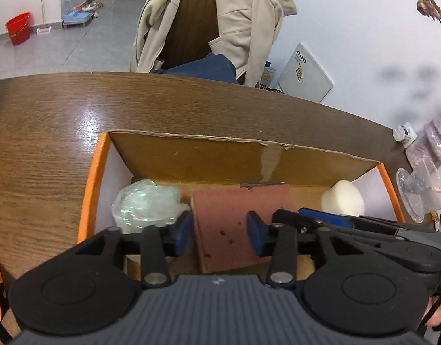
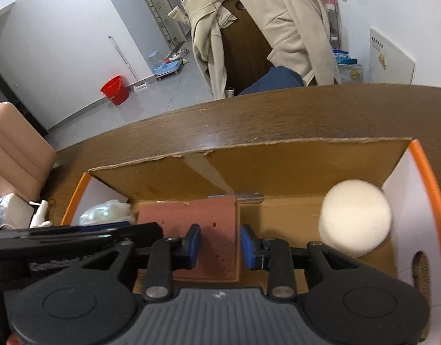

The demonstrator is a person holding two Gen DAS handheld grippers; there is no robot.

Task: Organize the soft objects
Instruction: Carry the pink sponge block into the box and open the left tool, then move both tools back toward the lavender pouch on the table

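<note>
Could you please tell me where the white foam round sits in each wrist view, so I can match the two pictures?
Left wrist view: the white foam round is right of centre, in the cardboard box's far right corner.
Right wrist view: the white foam round is at the right, large, by the box's white side wall.
Shared landmark: the pink sponge slab.

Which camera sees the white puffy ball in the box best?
The right wrist view. There the white foam ball shows whole and large, near the box's right wall. In the left wrist view it is smaller, off to the right, and its lower part is hidden behind the other gripper's blue finger.
</note>
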